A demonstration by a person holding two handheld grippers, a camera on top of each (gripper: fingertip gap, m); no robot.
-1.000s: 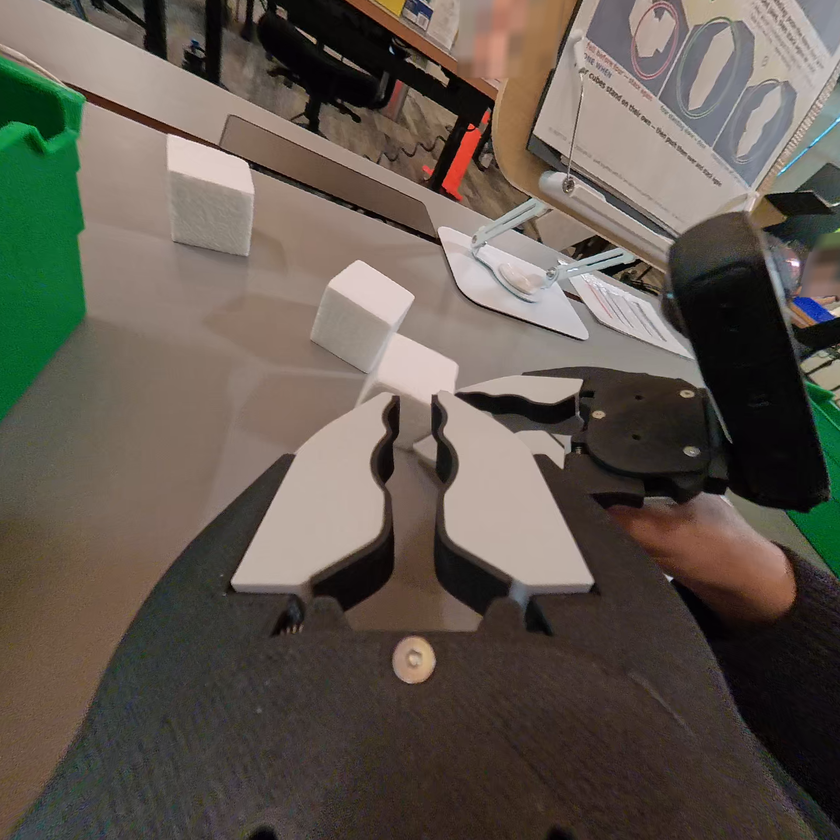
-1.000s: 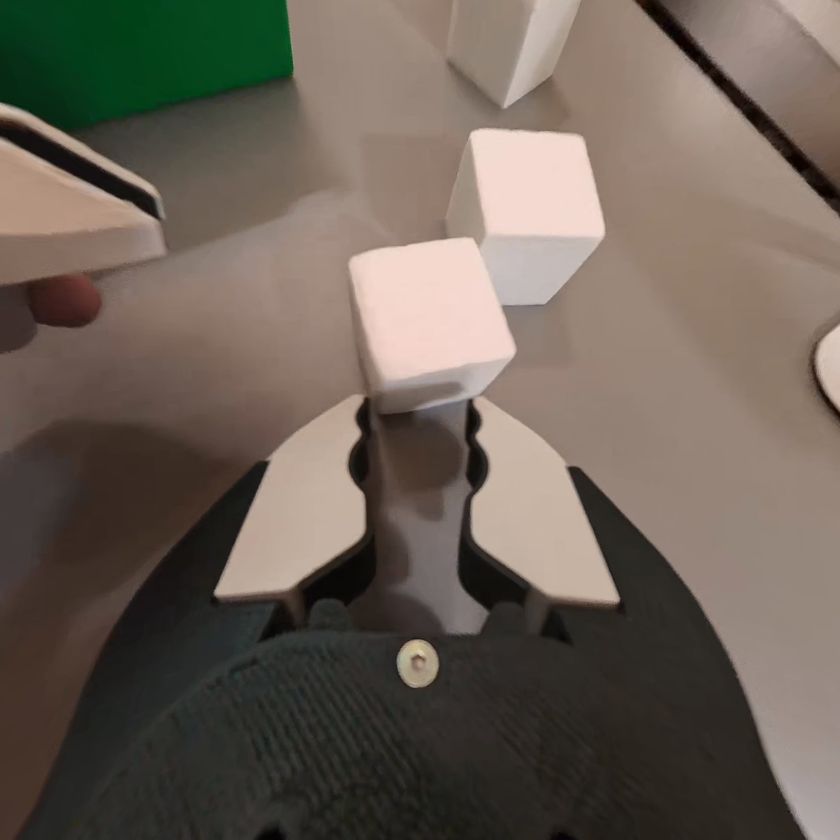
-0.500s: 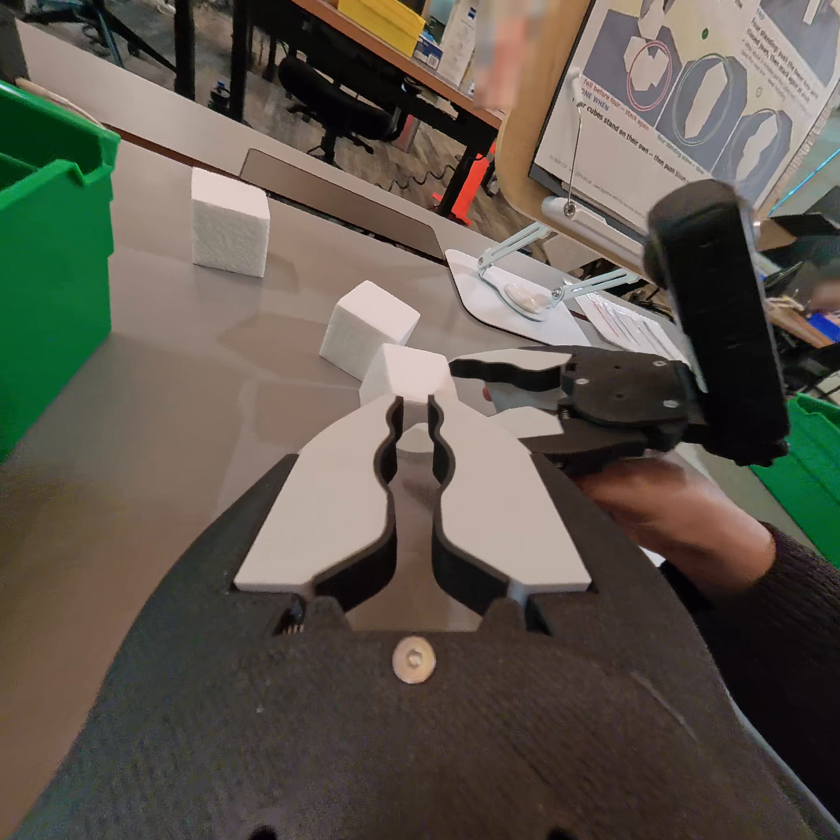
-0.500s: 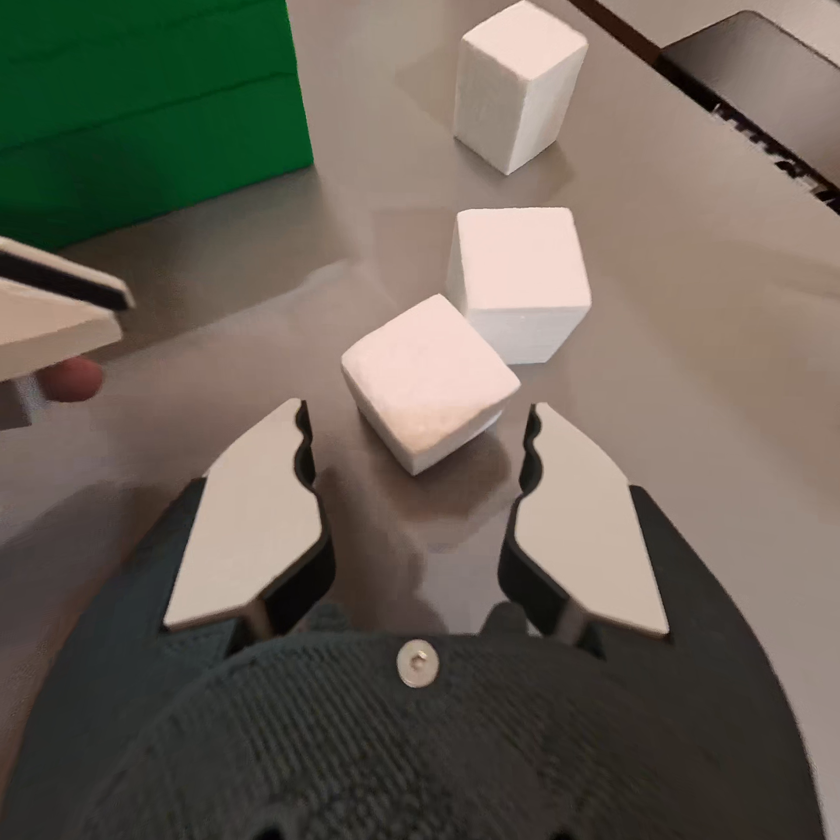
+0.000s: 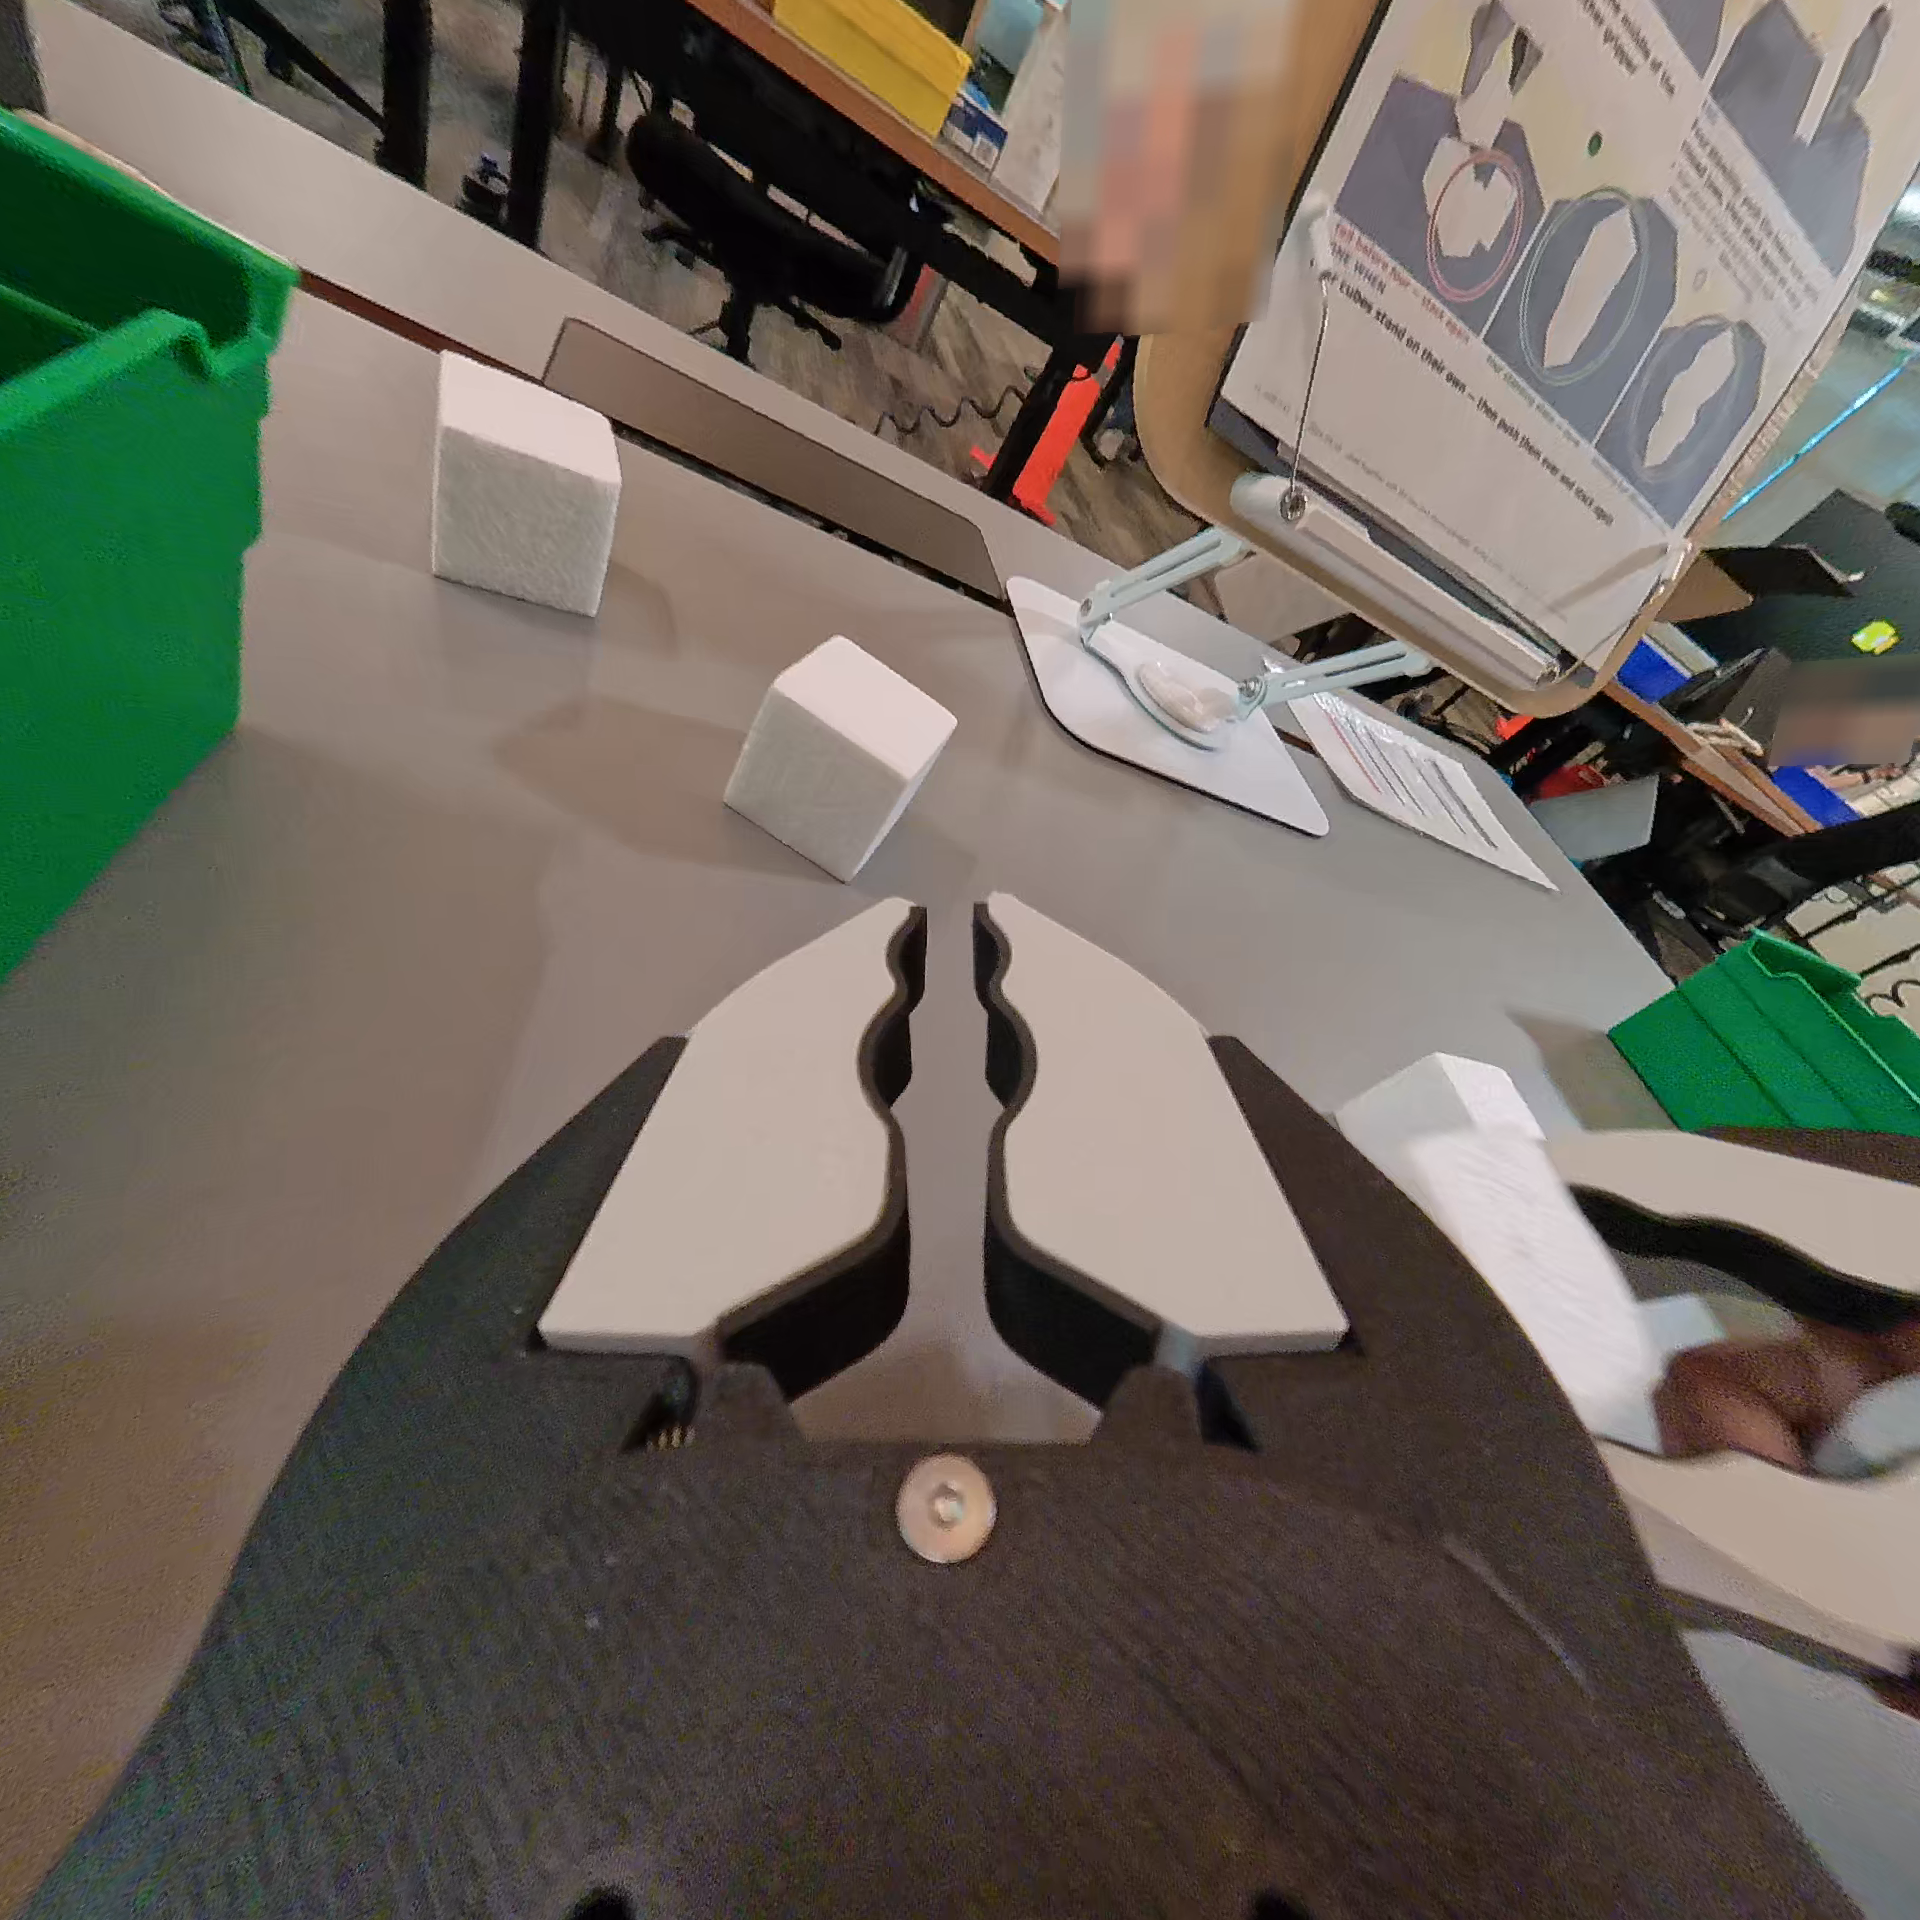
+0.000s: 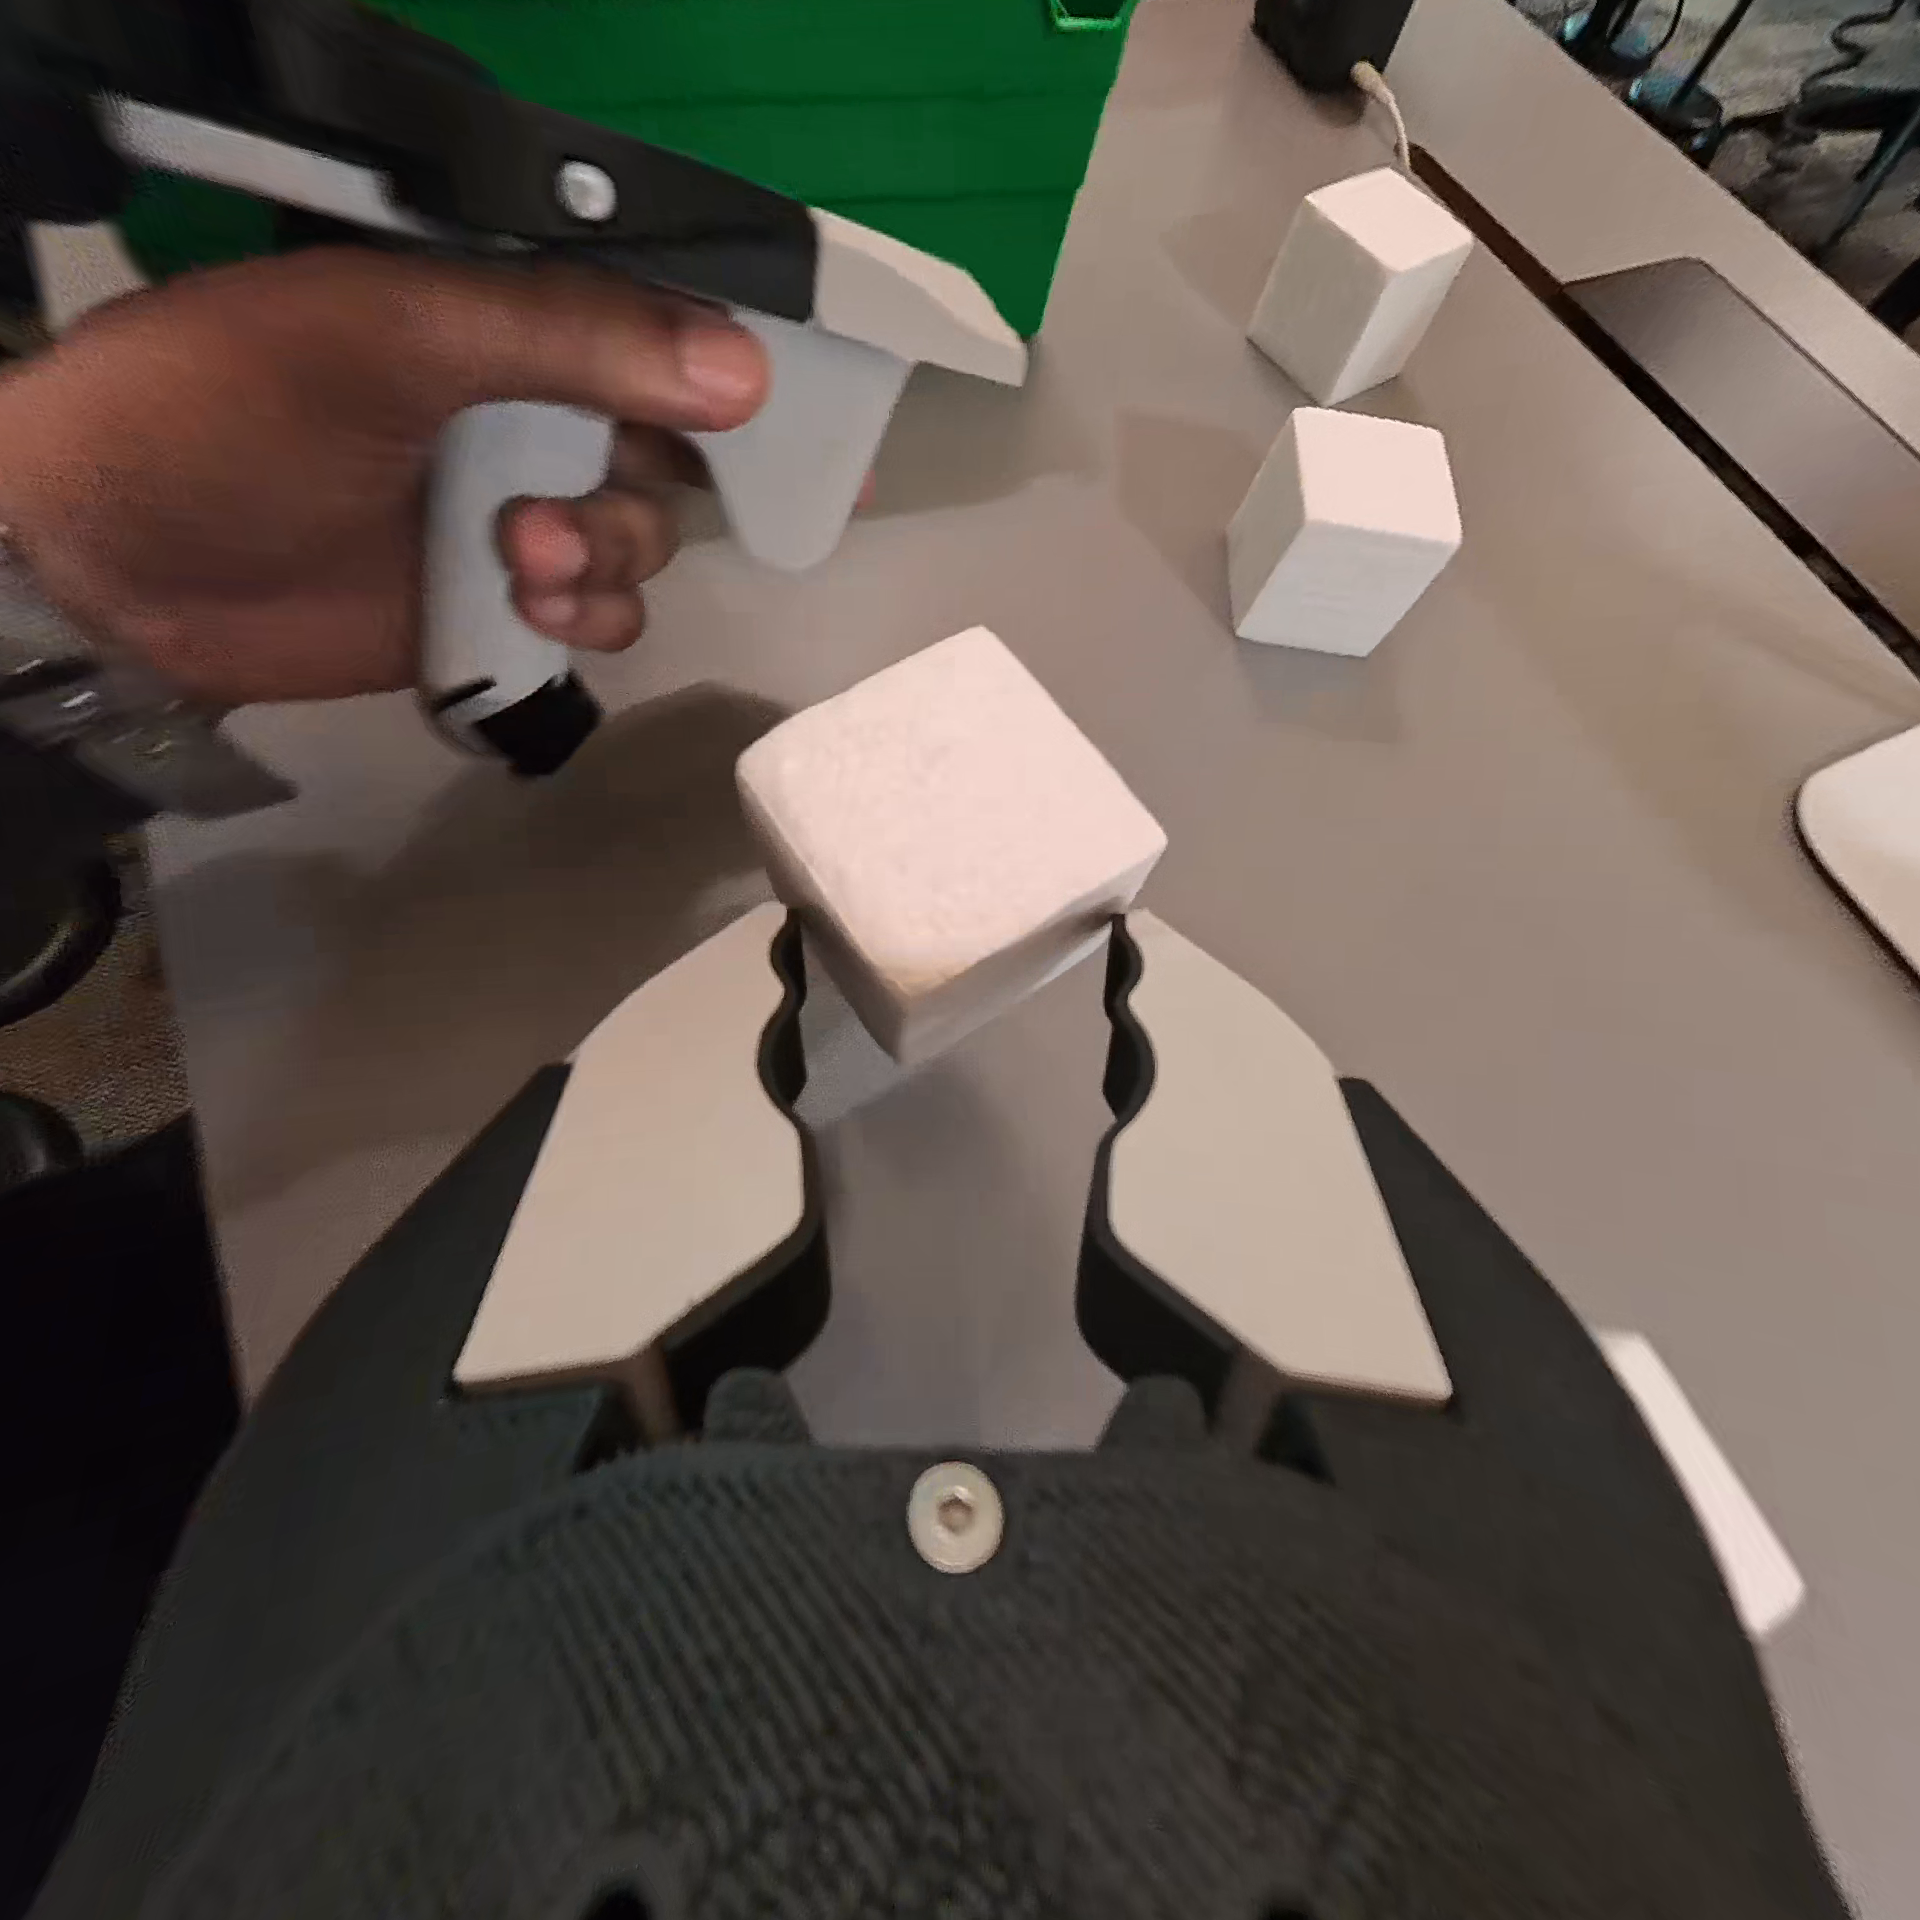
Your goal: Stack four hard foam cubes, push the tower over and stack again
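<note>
Left gripper [image 5: 947, 914], in the left wrist view, hovers above the grey tabletop [image 5: 364, 935] with its jaws drawn almost together and nothing between them. Just beyond its tips a white foam cube [image 5: 837, 756] sits on the tabletop, turned so one vertical edge points back at the gripper. A second foam cube [image 5: 520, 497] stands farther off toward the far edge, beside the green bin [image 5: 114, 540] at the left edge. At the right, the right gripper [image 5: 1662, 1340] shows blurred, holding a third foam cube [image 5: 1496, 1226].

Right gripper [image 6: 953, 925], in the right wrist view, is clamped on the held foam cube [image 6: 940, 831], which is lifted off the tabletop [image 6: 1455, 987] and turned cornerwise, one edge pointing back between the fingers; being a cube, it has no long axis. The person's left hand [image 6: 312, 468] grips the left gripper's handle [image 6: 499, 613] at upper left. Two foam cubes [image 6: 1340, 530] [image 6: 1356, 281] stand toward the far right edge.
</note>
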